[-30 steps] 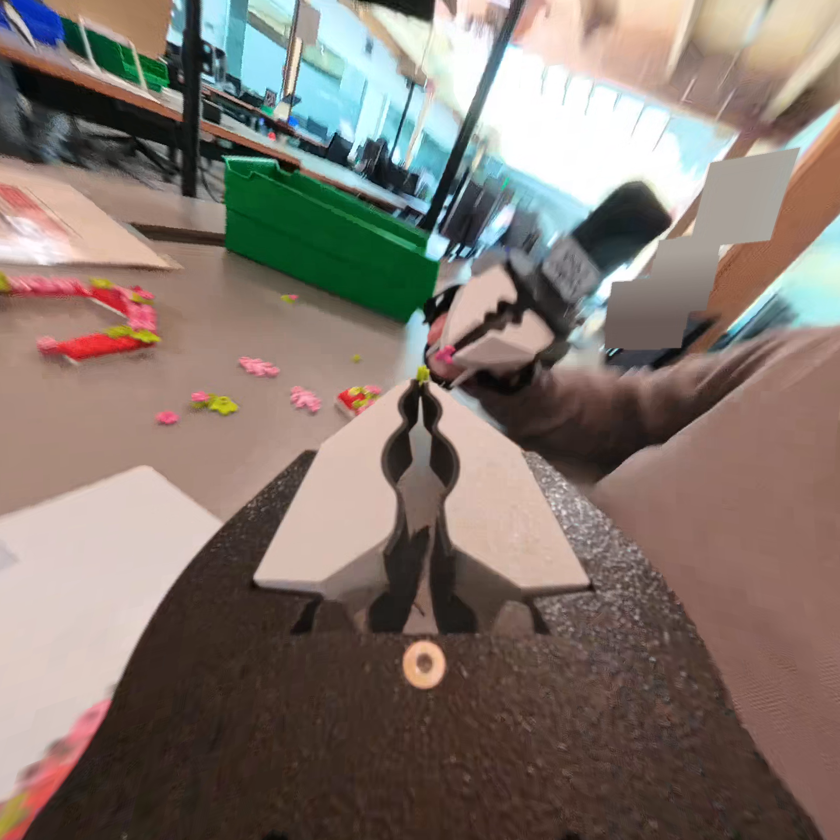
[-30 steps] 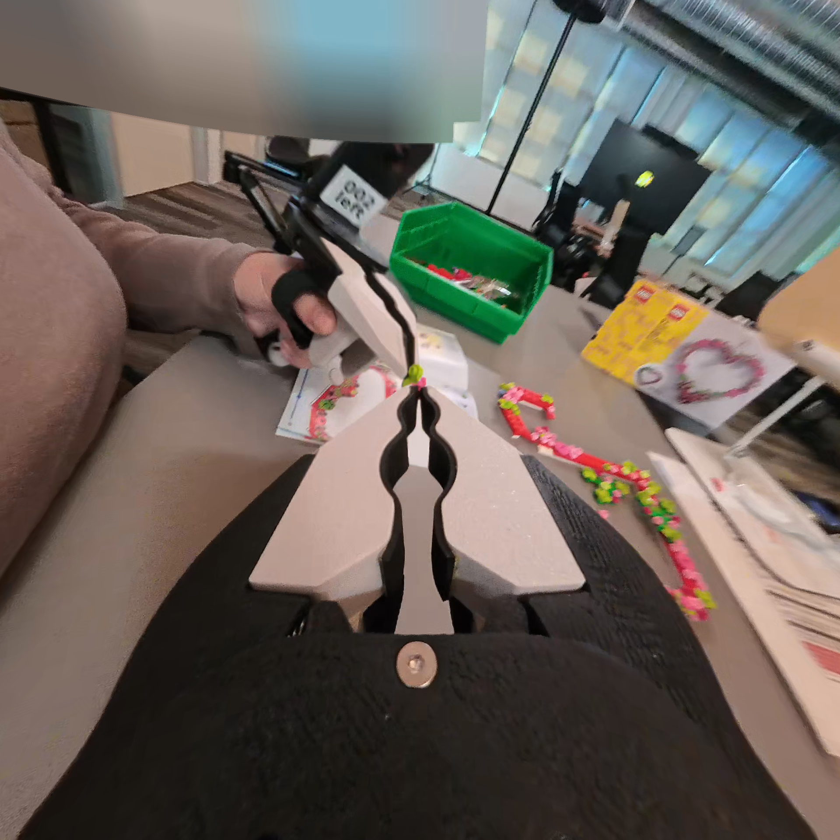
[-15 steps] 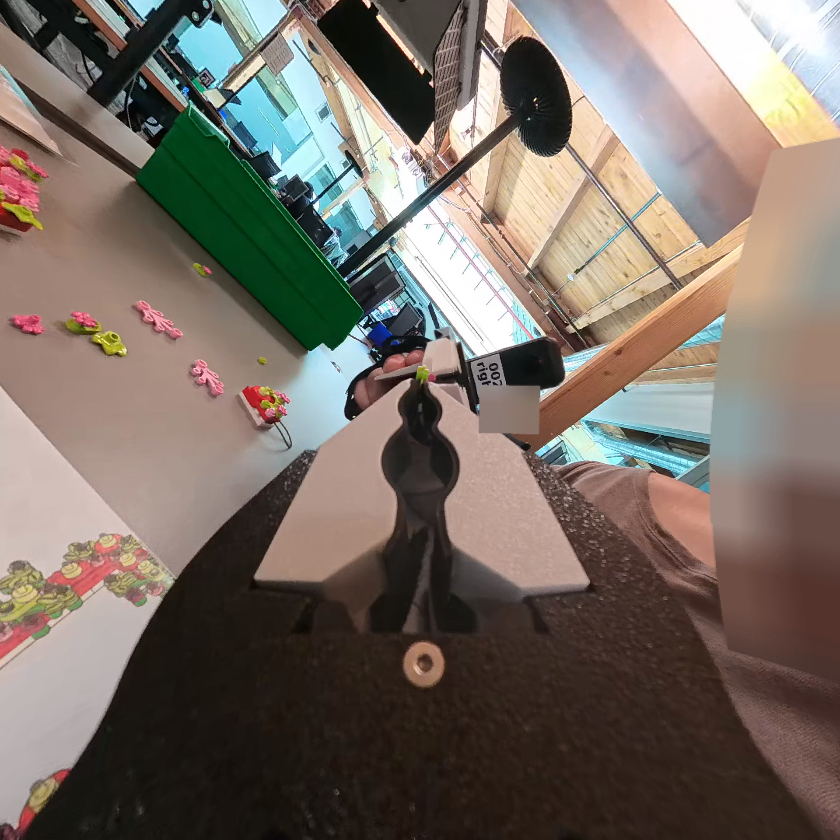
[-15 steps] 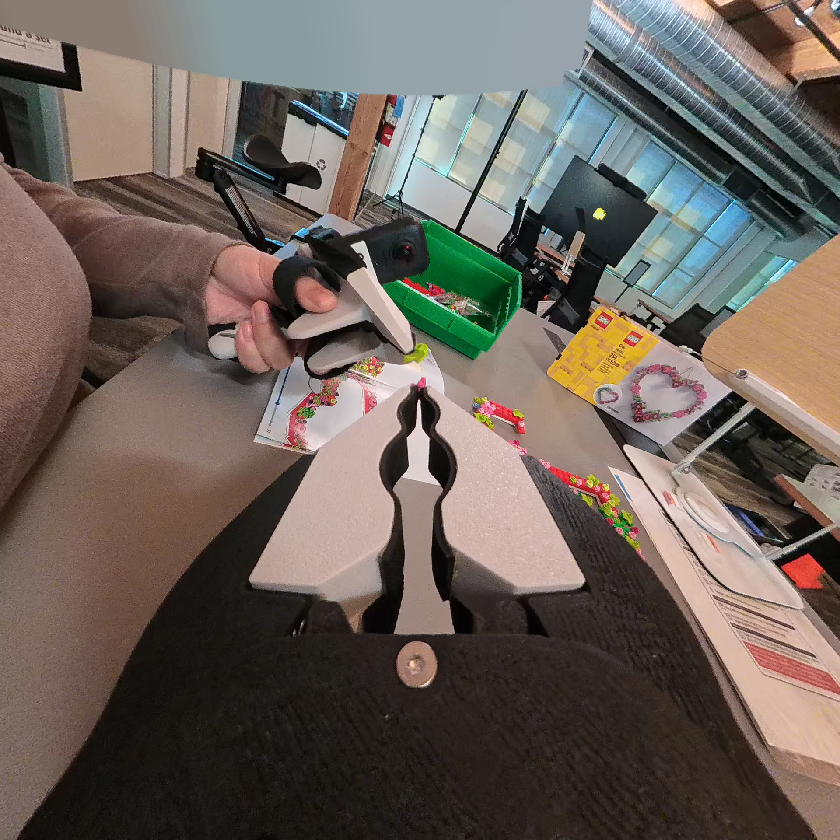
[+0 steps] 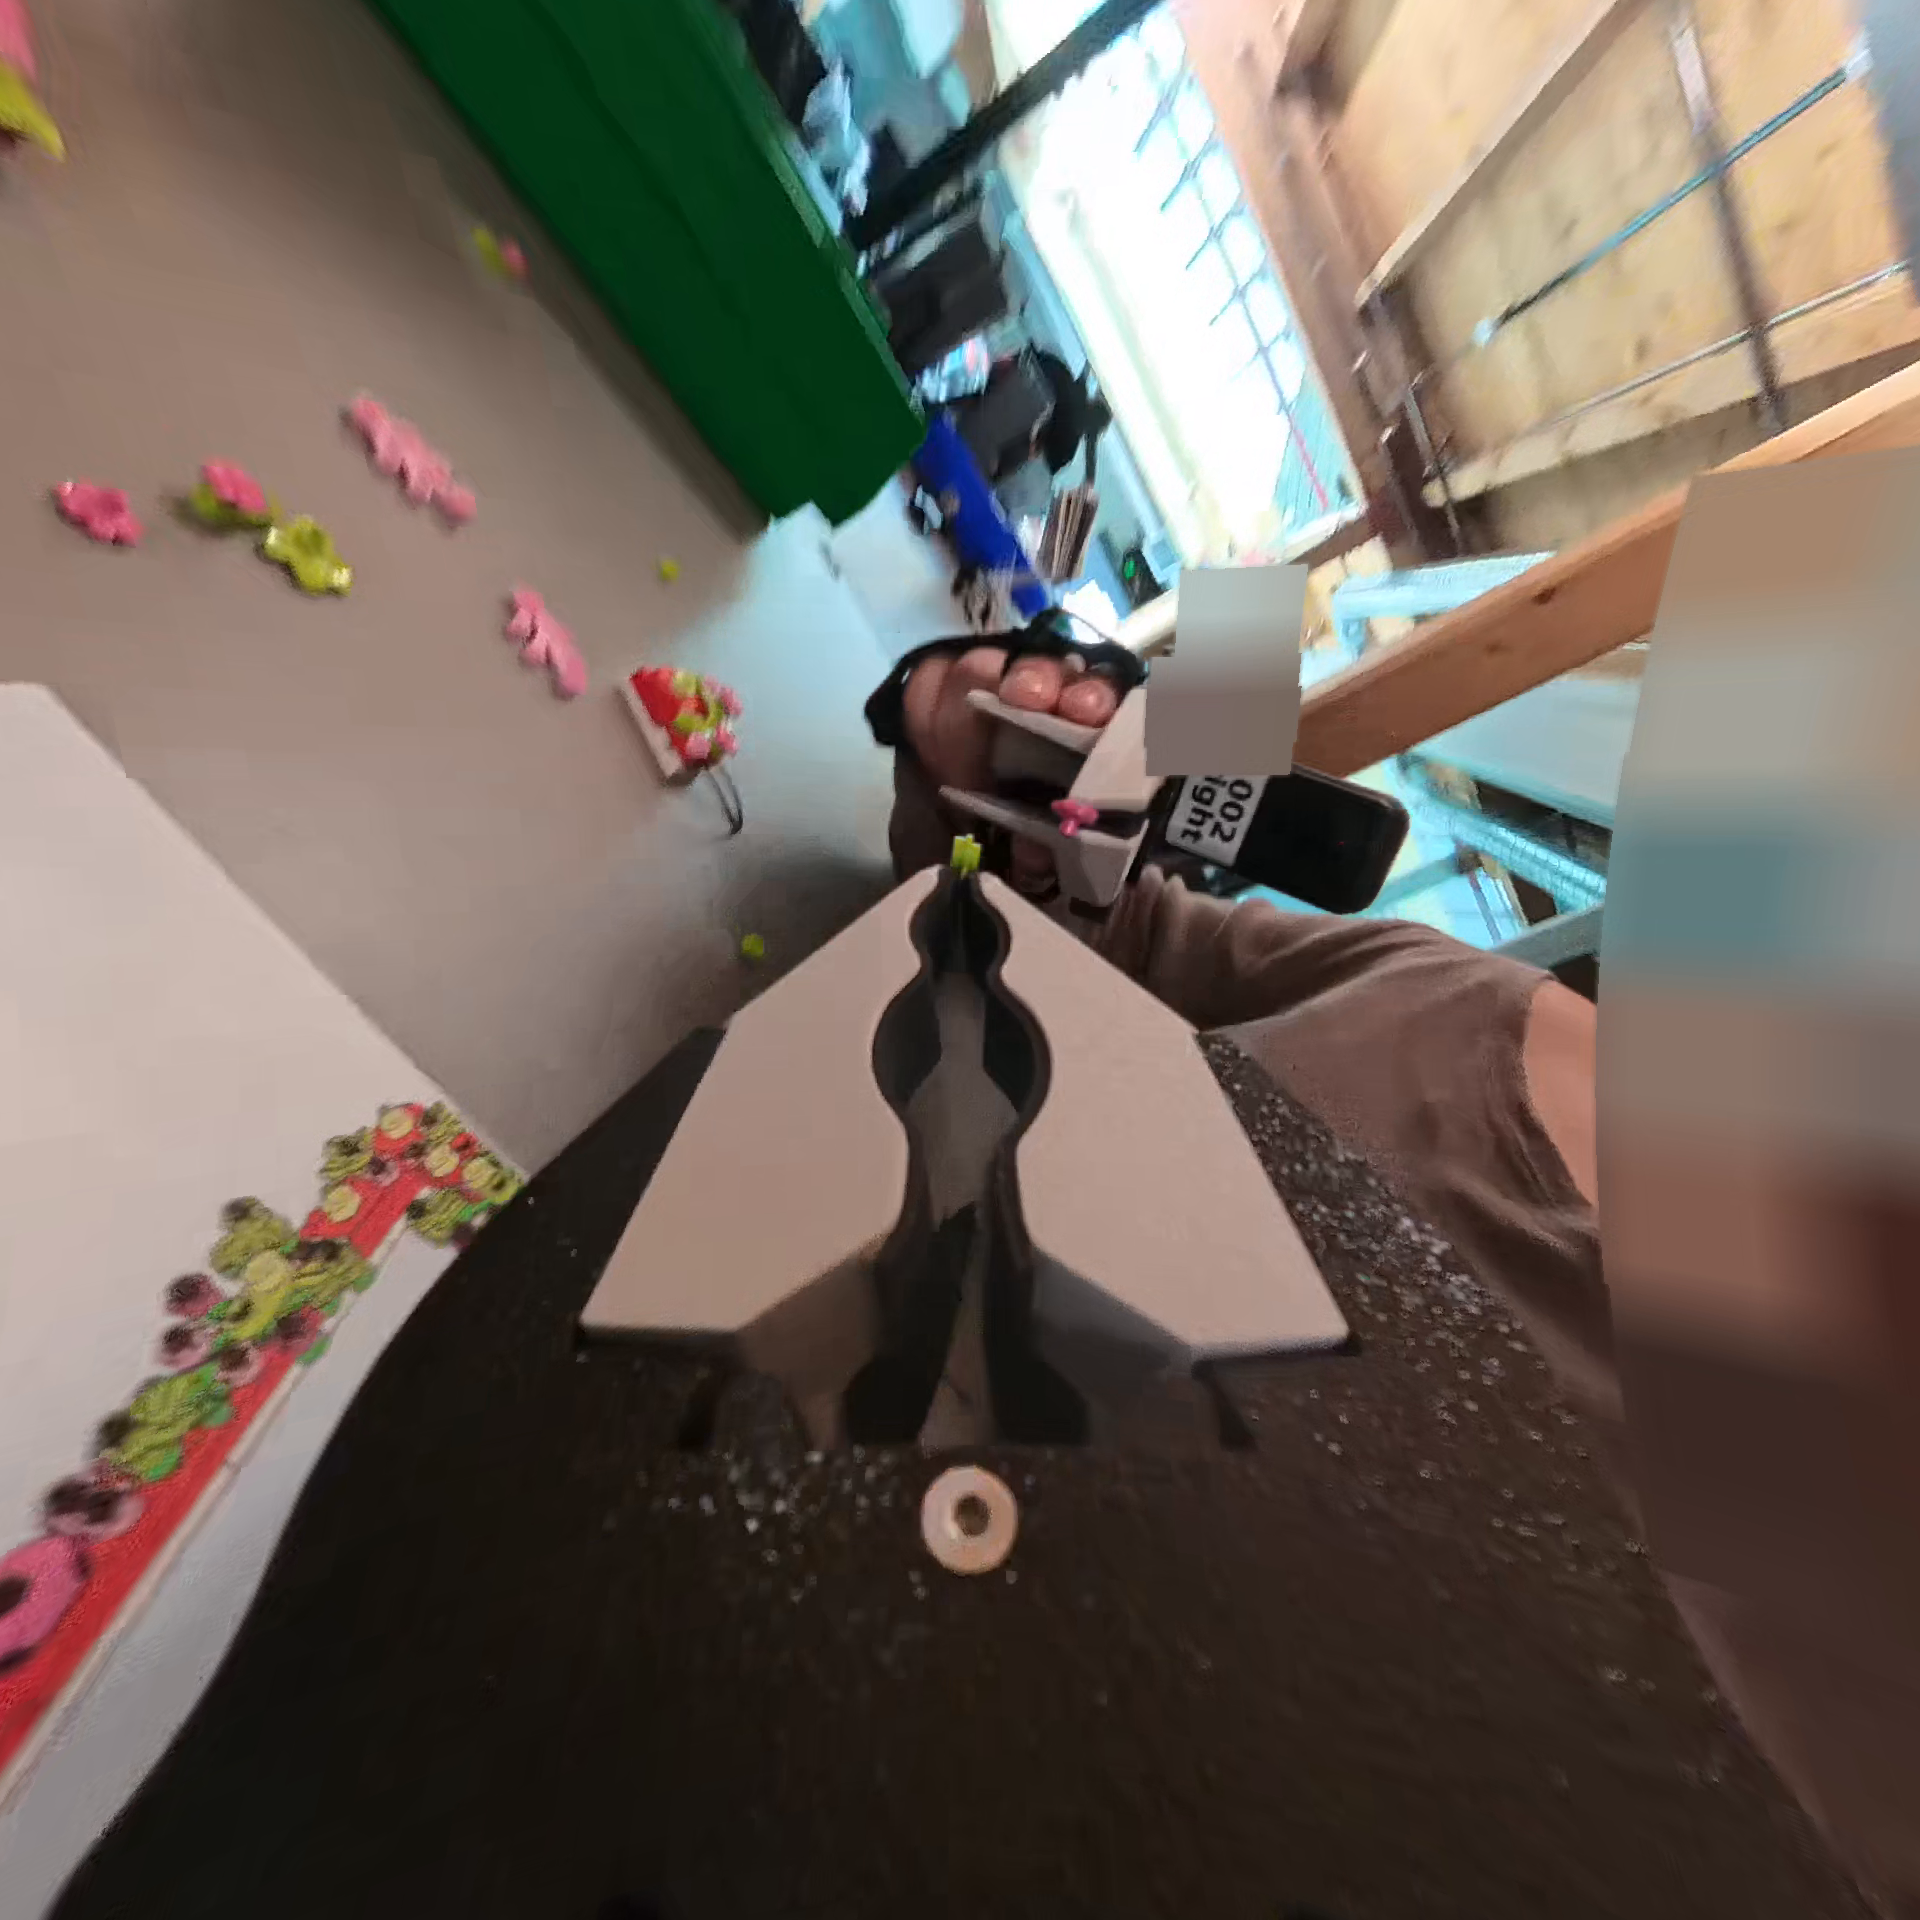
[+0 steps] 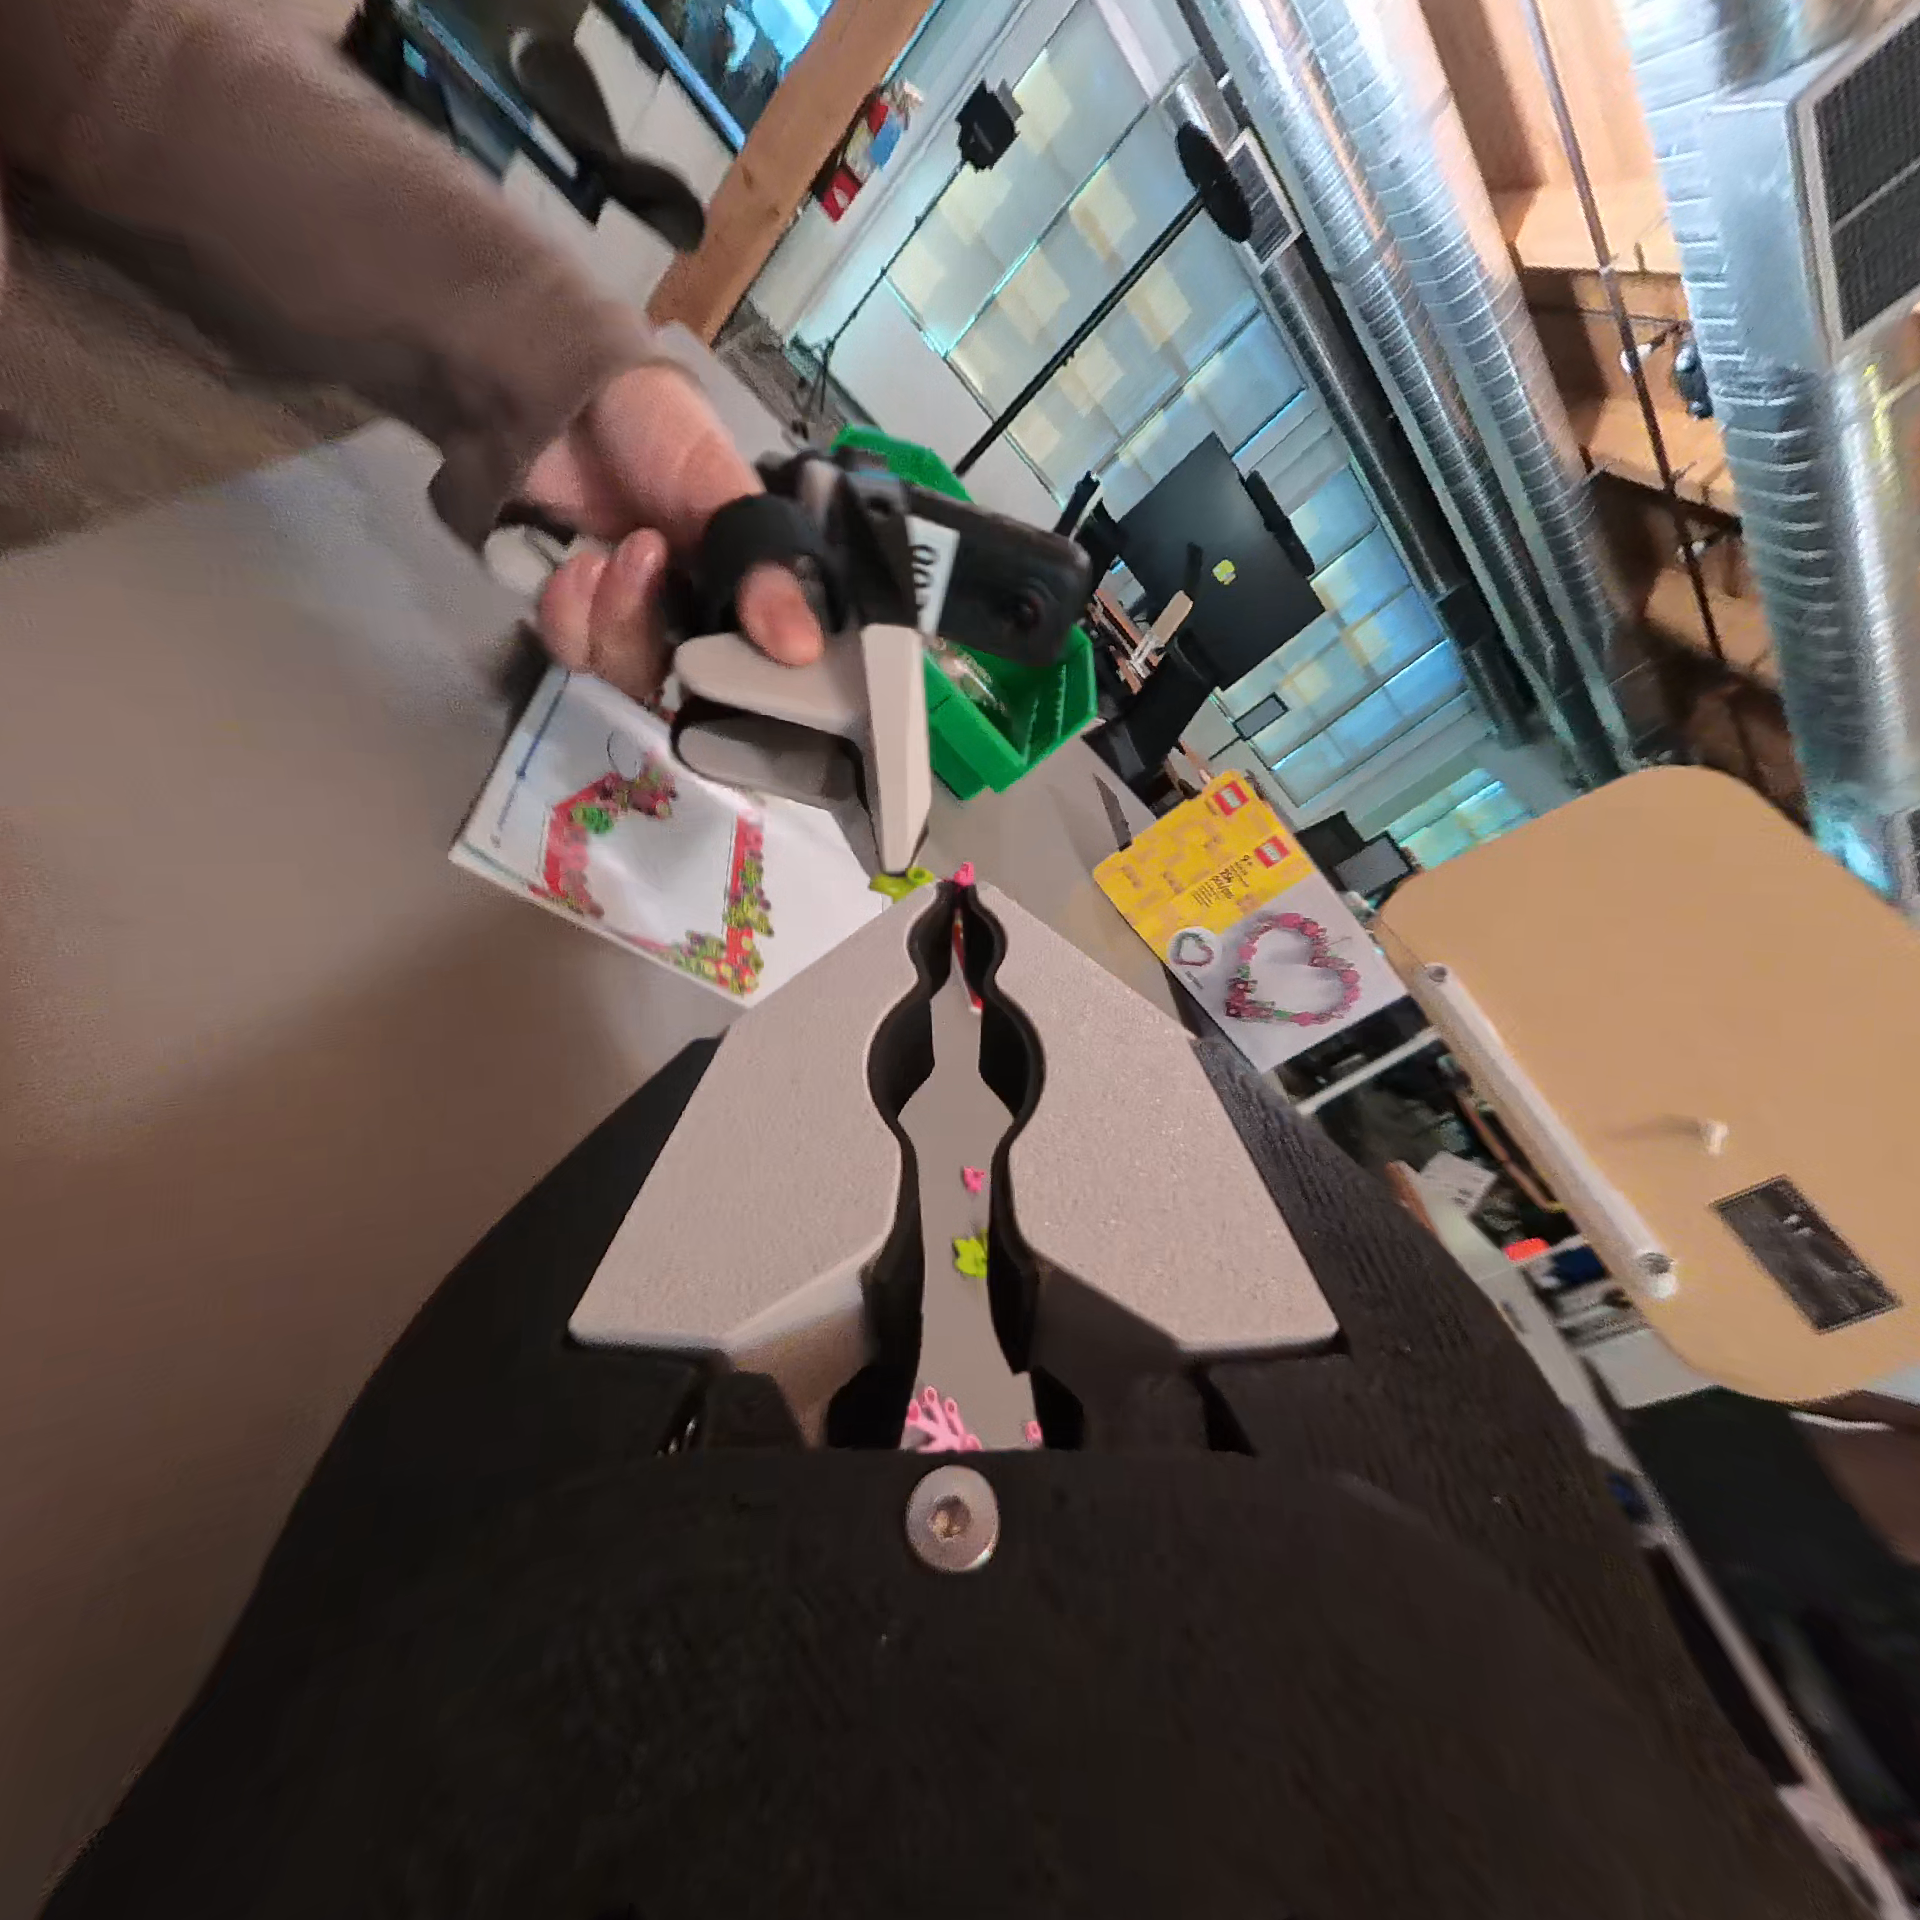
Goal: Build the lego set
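**Two tiny pieces, tip to tip above the worktop**

Starting from the left: the left hand-held gripper (image 5: 964, 878) is pinching a small lime-green piece (image 5: 965, 852) at the very ends of its closed tips, and the piece is poking forward out of them. In the right wrist view that same hand-held gripper is pointing steeply downward, with the green piece showing at its lower end.

Moving right, the right hand-held gripper (image 6: 958, 896) is likewise clamped on something small: a pink piece (image 6: 964, 874) is sticking out from between its tips. Seen from the left wrist view, the right one is lying roughly sideways, its long axis crossing the left one's line of sight, with the pink piece sitting just beyond and to the right of the green one. The two pieces are near each other but apart; I am not seeing them touch.

So the coming move appears to hinge on closing that small gap, and on turning the two studs to face each other, since the hand-held grippers are meeting at an angle, not nose to nose. Neither hand looks clearly nearer; both are hanging in mid-air above the grey worktop (image 5: 312, 779).

Below, loose pink and green bits are lying scattered, the instruction booklet (image 6: 634, 842) is lying open, and the green bin (image 6: 997, 707) is standing farther back.
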The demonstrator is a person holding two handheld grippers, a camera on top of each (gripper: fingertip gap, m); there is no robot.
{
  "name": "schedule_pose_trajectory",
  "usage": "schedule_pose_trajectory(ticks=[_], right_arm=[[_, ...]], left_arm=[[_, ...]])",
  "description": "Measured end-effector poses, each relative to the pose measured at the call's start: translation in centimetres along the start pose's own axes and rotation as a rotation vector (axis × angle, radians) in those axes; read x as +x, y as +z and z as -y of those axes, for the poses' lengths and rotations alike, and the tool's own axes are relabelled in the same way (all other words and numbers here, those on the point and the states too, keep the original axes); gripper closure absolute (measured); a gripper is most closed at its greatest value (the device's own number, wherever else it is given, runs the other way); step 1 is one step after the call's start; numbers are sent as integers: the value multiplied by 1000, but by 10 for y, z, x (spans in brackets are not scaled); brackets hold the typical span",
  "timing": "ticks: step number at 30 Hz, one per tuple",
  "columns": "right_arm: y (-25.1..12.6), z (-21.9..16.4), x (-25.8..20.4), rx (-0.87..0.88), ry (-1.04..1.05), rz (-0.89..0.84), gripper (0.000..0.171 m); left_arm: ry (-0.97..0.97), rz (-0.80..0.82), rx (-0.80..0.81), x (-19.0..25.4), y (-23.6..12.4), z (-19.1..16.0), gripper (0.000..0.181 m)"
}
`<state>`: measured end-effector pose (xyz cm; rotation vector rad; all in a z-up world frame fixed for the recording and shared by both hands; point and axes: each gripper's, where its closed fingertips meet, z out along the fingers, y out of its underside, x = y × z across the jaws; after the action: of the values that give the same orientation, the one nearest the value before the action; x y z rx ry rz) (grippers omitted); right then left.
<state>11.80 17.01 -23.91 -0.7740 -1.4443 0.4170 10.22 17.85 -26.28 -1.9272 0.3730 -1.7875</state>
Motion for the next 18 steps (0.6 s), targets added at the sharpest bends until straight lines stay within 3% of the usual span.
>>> schedule_pose_trajectory(ticks=[5, 10, 18], right_arm=[[4, -15, -17, -71, -232, 13, 171], [9, -27, -37, -121, -409, 56, 171], [13, -31, -49, -104, -214, 154, 171]], left_arm=[[-161, 12, -184, -16, 7, -15, 181], [-319, -9, -161, -22, 14, -36, 181], [-426, 21, -70, -33, 6, -42, 181]])
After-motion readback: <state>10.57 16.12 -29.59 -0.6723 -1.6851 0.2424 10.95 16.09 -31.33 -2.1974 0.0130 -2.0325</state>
